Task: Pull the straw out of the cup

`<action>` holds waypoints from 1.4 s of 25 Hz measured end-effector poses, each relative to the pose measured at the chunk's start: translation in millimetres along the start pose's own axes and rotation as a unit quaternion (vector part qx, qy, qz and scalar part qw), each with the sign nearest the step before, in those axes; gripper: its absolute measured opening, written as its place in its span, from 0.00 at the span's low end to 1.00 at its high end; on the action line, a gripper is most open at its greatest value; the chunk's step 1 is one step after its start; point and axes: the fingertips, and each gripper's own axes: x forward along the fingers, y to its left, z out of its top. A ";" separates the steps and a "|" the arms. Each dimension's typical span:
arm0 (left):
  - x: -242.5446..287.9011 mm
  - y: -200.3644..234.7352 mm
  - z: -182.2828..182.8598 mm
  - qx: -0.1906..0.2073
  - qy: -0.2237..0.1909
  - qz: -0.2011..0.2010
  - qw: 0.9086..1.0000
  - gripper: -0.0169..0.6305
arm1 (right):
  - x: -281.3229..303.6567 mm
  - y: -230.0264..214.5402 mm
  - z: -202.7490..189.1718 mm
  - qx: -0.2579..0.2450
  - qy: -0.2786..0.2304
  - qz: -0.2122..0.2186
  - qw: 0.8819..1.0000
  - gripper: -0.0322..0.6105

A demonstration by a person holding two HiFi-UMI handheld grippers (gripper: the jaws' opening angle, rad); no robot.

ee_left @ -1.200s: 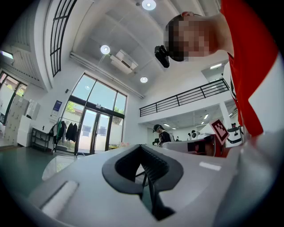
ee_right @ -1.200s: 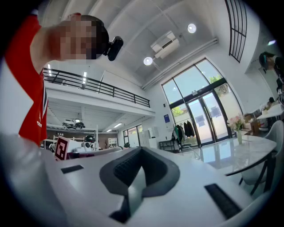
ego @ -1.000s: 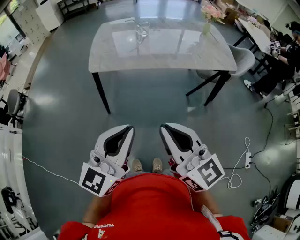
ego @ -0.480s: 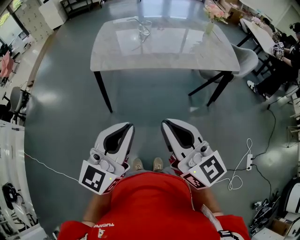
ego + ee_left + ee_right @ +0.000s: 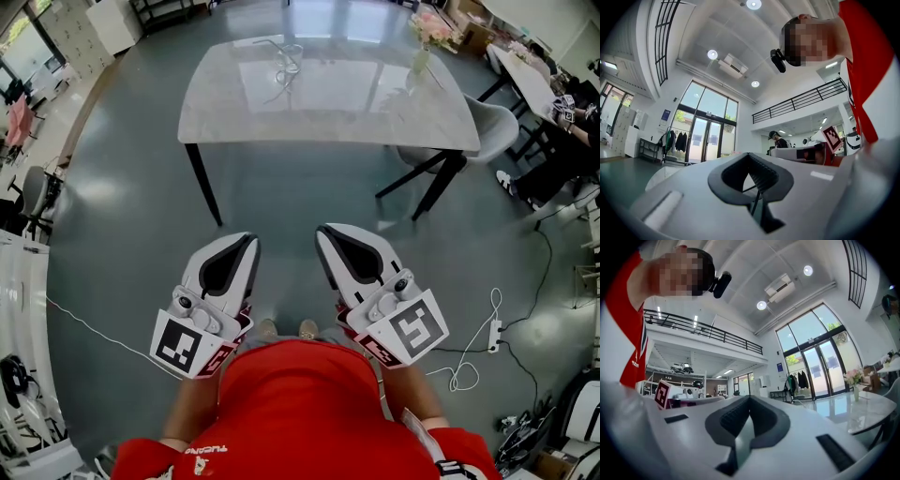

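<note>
Both claws nudge forward a bit: left claw (image 5: pixel 249 242) and right claw (image 5: pixel 324 234) clenched, empty, near me; cup (image 5: pixel 289 56) sits on the far tabletop (image 5: pixel 328 117).

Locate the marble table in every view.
Head view: table at top centre.
Left gripper view: its pale top, low left.
Right gripper view: its glossy top, at right.
Shared landmark: tall glass doors, behind it in both gripper views.
</note>
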 end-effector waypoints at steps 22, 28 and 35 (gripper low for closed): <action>73.6 60.8 -19.5 0.002 -0.003 0.024 1.000 0.03 | 47.0 -84.8 -7.7 -0.023 0.013 -0.002 1.000 0.05; 118.5 117.1 -24.0 0.001 -0.007 0.016 1.000 0.03 | 100.3 -125.9 -5.2 -0.032 0.016 -0.012 0.999 0.05; 164.1 190.9 -26.9 0.005 -0.001 0.006 1.000 0.03 | 177.0 -167.6 -4.1 -0.035 0.021 -0.022 0.999 0.05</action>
